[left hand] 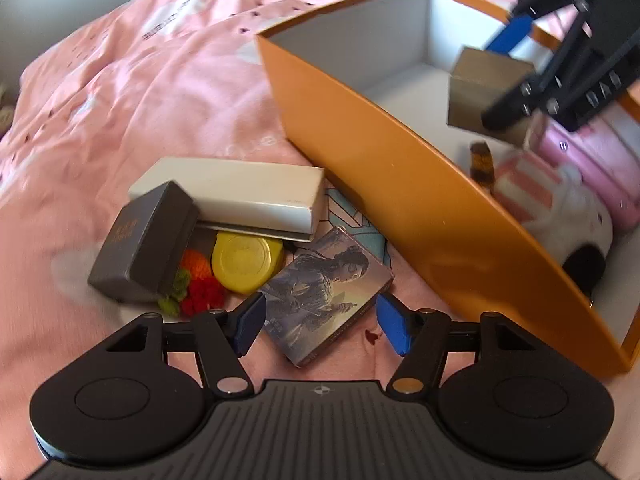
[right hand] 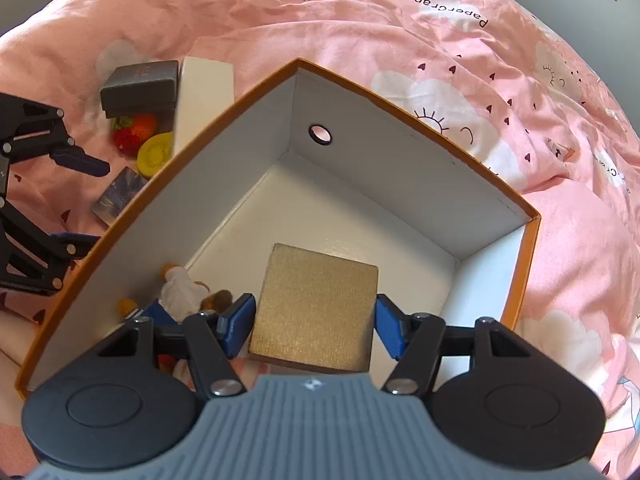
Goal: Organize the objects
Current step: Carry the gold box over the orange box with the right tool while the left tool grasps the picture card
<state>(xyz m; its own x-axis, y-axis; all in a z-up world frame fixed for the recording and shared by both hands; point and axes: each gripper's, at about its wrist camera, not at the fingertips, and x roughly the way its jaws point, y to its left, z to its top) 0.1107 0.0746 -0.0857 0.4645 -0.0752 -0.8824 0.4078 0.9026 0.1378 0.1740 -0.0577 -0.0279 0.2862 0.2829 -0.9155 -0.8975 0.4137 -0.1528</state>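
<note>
Here the left fingers (left hand: pixel 320 326) gape over a picture card (left hand: pixel 326 294); the right fingers (right hand: pixel 314 328) clamp a gold box (right hand: pixel 316 308).

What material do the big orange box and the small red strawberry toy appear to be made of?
The big orange box looks like stiff cardboard with a smooth satin skin: thin straight walls, white inside, soft sheen. The small red strawberry toy looks like crocheted yarn, matte and knobbly with green leaves, though blur leaves this uncertain.

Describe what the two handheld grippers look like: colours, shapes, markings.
Both grippers share a build: black linkage arms with silver pivot screws, round black discs at each side, and blue pads on the jaws. The left gripper has a dark ribbed body with a small compass-like emblem; the right gripper has a grey-blue ribbed body. No cables or sleeves show.
</note>
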